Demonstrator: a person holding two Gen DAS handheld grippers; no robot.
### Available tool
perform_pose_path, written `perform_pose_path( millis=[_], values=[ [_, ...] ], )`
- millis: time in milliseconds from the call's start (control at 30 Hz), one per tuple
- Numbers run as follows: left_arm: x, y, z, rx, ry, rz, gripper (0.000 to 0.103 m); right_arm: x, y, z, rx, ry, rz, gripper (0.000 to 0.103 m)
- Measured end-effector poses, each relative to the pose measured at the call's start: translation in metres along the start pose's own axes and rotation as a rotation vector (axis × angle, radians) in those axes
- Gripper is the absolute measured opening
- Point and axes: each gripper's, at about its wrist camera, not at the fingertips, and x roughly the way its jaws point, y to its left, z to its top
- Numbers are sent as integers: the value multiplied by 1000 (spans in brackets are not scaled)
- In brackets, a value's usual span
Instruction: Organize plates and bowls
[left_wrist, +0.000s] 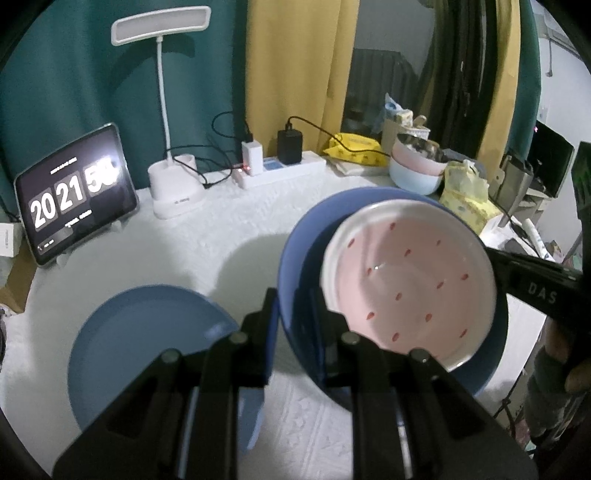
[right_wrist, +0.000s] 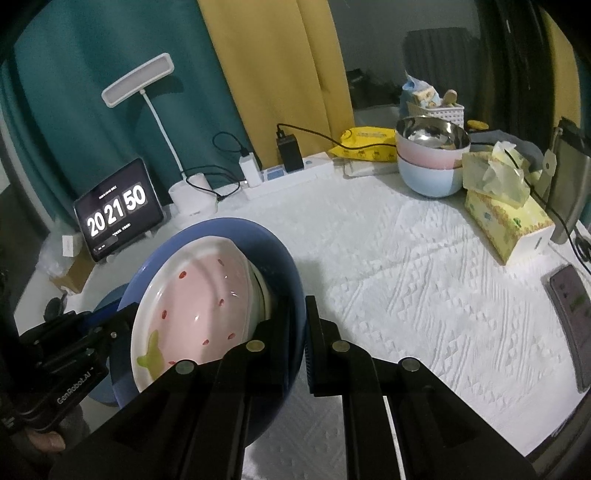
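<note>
A deep blue bowl (left_wrist: 306, 236) hangs above the white cloth, with a pink plate (left_wrist: 406, 288) with red spots and a white rim resting tilted inside it. My left gripper (left_wrist: 295, 314) is shut on the bowl's near left rim. My right gripper (right_wrist: 300, 317) is shut on the opposite rim of the blue bowl (right_wrist: 258, 240). From the right wrist, the pink plate (right_wrist: 199, 295) shows a green leaf mark. Each gripper shows in the other's view: right gripper (left_wrist: 496, 260), left gripper (right_wrist: 122, 317). A flat blue plate (left_wrist: 147, 332) lies on the cloth at lower left.
A stack of pink and light blue bowls (right_wrist: 432, 162) with a steel bowl on top stands at the back right, beside a yellow tissue box (right_wrist: 506, 218). A tablet clock (left_wrist: 74, 195), a desk lamp (left_wrist: 173, 184) and a power strip (left_wrist: 280, 173) line the back. A phone (right_wrist: 570, 306) lies at right.
</note>
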Motion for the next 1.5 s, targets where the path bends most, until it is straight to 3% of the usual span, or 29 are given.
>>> perform_pose_path(
  millis=[533, 1500],
  values=[
    [-18, 29, 2, -37, -36, 27, 16, -1, 33, 12, -50, -23, 18, 10],
    [-38, 111, -18, -154, -66, 87, 16, 29, 118, 19, -162, 14, 75, 10]
  ],
)
